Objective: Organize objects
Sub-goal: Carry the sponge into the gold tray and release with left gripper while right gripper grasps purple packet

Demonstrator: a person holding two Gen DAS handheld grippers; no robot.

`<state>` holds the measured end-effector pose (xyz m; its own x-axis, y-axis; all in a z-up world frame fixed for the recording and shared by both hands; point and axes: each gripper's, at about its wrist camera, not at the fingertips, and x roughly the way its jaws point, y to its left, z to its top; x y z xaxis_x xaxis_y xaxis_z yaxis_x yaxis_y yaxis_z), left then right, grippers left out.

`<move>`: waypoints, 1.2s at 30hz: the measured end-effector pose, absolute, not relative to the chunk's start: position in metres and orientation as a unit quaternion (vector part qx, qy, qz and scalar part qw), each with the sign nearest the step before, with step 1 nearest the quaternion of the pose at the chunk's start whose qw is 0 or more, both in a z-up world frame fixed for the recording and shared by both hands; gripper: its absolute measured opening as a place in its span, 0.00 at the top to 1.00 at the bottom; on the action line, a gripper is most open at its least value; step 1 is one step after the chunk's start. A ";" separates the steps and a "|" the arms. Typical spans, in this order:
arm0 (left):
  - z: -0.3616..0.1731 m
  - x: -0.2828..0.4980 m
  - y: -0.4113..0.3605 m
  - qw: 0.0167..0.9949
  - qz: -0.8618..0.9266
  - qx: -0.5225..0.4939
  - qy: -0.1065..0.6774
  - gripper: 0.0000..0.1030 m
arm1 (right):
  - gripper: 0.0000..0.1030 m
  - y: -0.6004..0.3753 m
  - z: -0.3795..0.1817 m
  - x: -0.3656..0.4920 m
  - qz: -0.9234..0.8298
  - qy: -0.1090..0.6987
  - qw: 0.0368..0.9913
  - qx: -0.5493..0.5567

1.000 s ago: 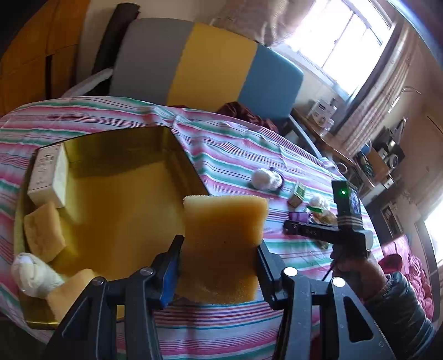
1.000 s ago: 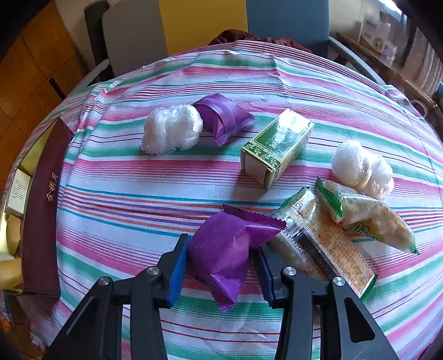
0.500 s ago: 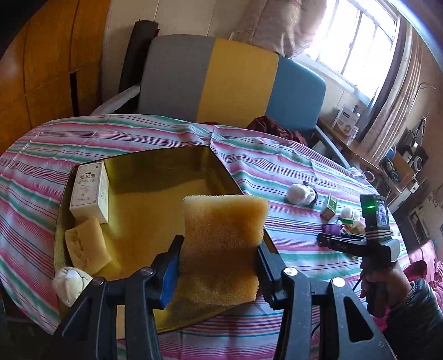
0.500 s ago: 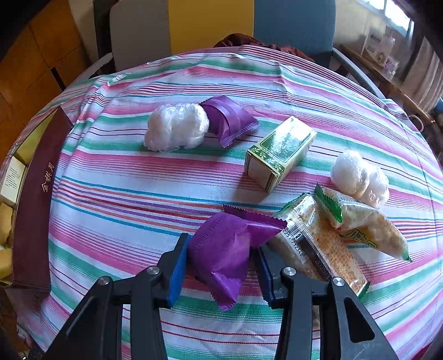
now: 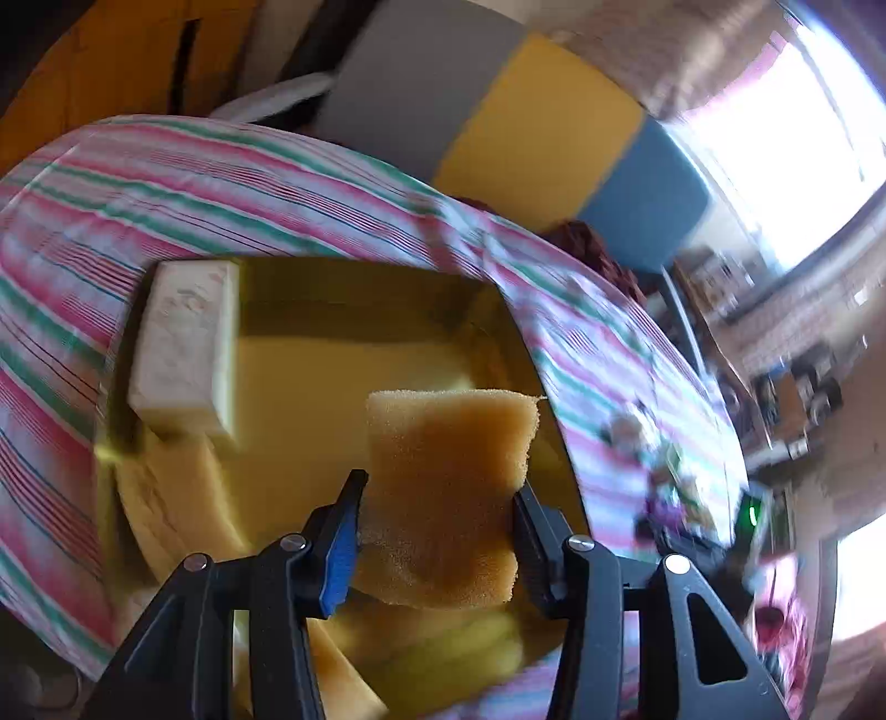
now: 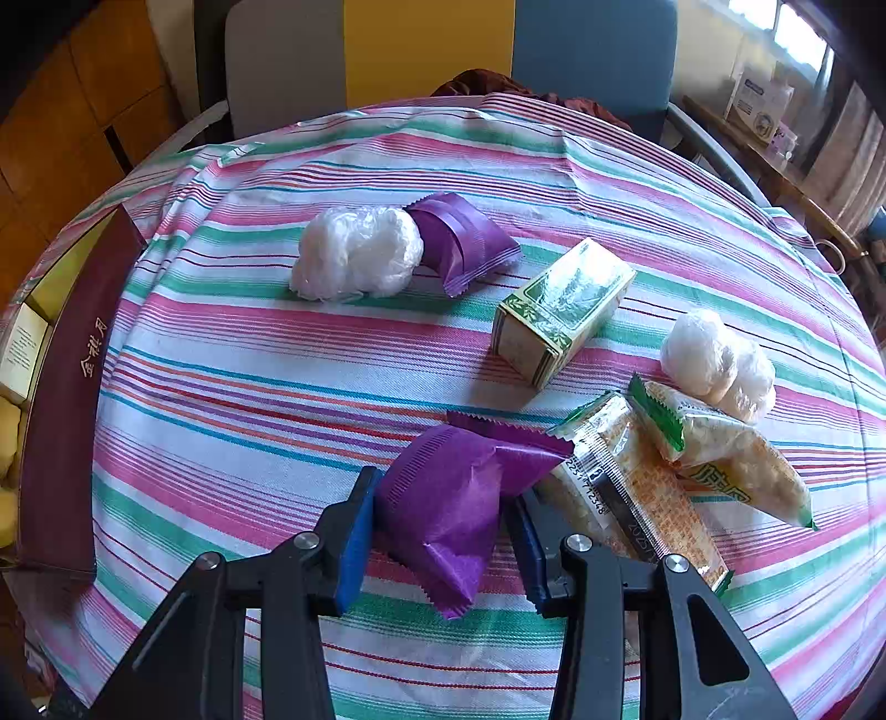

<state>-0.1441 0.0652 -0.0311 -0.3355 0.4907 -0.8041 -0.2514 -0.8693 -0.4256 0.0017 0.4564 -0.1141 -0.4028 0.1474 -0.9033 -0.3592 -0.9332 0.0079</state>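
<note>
My left gripper [image 5: 437, 515] is shut on a yellow sponge [image 5: 448, 487], held over the open gold-lined box [image 5: 354, 310]; this view is blurred. In the box lie a white carton [image 5: 185, 343] and other yellow sponges [image 5: 171, 498]. My right gripper [image 6: 440, 515] is shut on a purple snack packet [image 6: 454, 498] just above the striped tablecloth [image 6: 249, 376]. On the cloth lie a second purple packet [image 6: 465, 238], two white plastic-wrapped balls [image 6: 357, 252] [image 6: 717, 363], a green carton [image 6: 562, 310] and two cracker packs [image 6: 648, 487] [image 6: 731, 454].
The box's dark red wall [image 6: 66, 399] stands at the left edge of the right wrist view. A grey, yellow and blue chair [image 6: 443, 50] sits behind the table. The other hand-held gripper [image 5: 753, 515] shows blurred at the right of the left wrist view.
My left gripper has swung left with the sponge, from beside the box's right wall to over its inside. The right gripper keeps still with the purple packet.
</note>
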 end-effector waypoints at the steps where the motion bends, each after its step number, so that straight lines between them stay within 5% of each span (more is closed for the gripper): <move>1: -0.032 -0.154 0.062 0.219 0.814 -0.528 -0.104 0.53 | 0.56 0.456 -0.114 0.002 0.831 0.101 0.152 -0.525; 20: -0.095 -0.250 0.069 0.116 0.810 -0.574 -0.045 0.48 | 0.56 0.456 -0.113 -0.001 0.831 0.102 0.152 -0.526; 23: -0.090 -0.246 0.070 0.125 0.817 -0.561 -0.047 0.31 | 0.56 0.456 -0.113 0.000 0.830 0.105 0.153 -0.525; 36: -0.020 -0.179 0.067 0.136 0.881 -0.453 0.021 0.30 | 0.57 0.455 -0.113 0.000 0.832 0.099 0.155 -0.524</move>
<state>-0.1785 0.0670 -0.0197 -0.5519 0.2201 -0.8043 -0.2585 -0.9622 -0.0859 0.0002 0.4551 -0.1127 -0.4032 0.1542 -0.9020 -0.3623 -0.9321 0.0026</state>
